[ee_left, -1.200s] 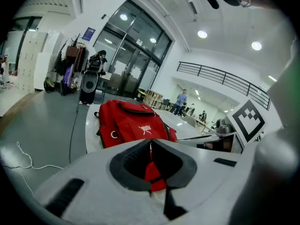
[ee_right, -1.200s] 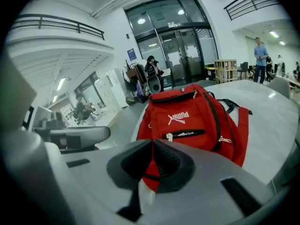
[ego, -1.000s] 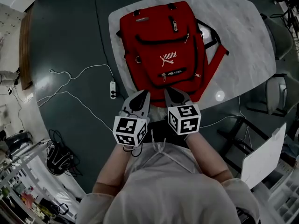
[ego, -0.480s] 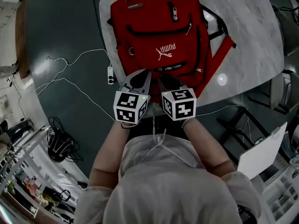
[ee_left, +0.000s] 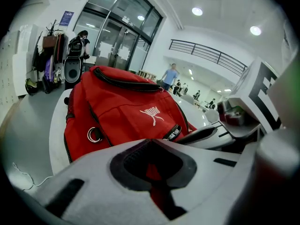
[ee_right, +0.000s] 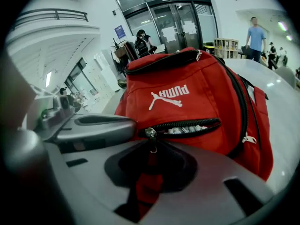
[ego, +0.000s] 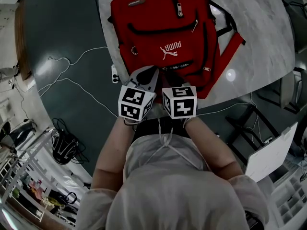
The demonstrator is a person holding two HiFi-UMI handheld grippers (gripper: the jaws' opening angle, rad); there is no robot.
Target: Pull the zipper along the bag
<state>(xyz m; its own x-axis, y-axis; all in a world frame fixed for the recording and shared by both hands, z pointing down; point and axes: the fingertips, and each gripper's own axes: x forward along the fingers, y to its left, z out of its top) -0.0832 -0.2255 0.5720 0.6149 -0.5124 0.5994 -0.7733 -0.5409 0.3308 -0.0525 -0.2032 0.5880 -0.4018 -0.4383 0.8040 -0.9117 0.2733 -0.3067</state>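
Table | 1 backpack | left gripper ajar | right gripper just opened, zipper pull between

The right hand-held gripper fills the lower part of the frame. Its grey jaws stand a little apart, having just been opening, and red cloth shows through the gap. At the mouth of that gap hangs the metal zipper pull, with neither pad pressing on it. Its slider sits at the left end of the front pocket's black zipper, which lies partly open with something pale inside. The red bag, marked with a white logo, sits on a pale counter. The left hand-held gripper lies just left of the slider. Behind are glass doors and a person in a blue shirt.
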